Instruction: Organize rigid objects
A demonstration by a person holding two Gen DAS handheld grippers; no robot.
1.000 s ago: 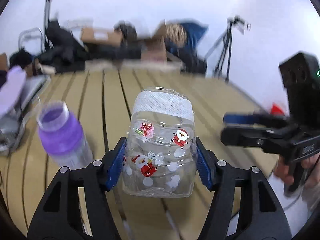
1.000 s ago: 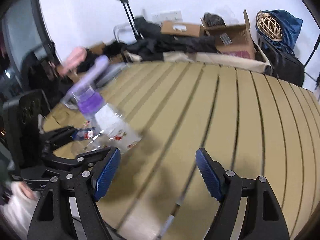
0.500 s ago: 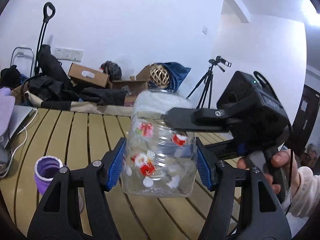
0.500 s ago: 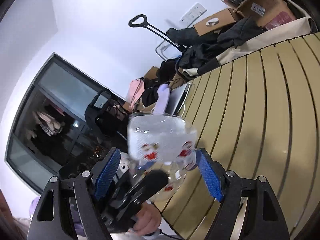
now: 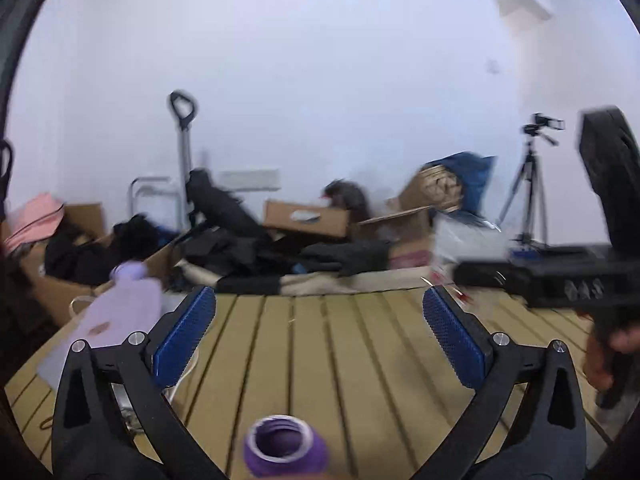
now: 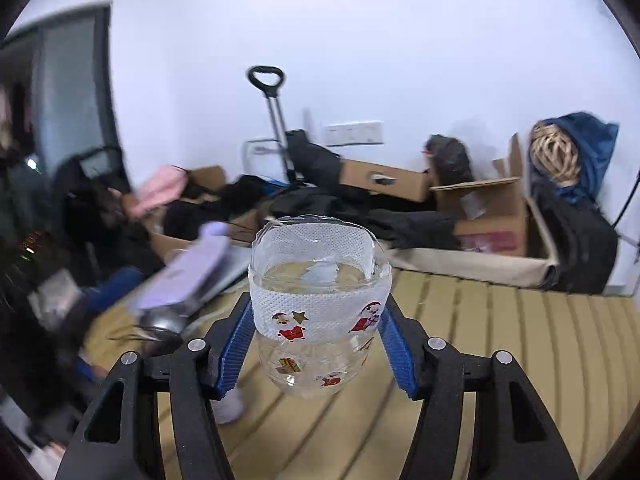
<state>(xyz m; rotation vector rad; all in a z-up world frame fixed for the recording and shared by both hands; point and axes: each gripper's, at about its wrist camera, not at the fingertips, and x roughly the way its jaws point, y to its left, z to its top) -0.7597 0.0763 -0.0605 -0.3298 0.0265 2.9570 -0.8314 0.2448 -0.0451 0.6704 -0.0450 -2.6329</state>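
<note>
Clear plastic jar (image 6: 318, 304) with Santa stickers and a white mesh band sits upright and lifted above the slatted wooden table (image 6: 520, 360), pinched between the blue pads of the right gripper (image 6: 316, 340). The left gripper (image 5: 320, 336) hangs spread wide and empty, directly over the open-mouthed purple bottle (image 5: 285, 450) below its fingers. No readable writing anywhere, only the Christmas pictures.
</note>
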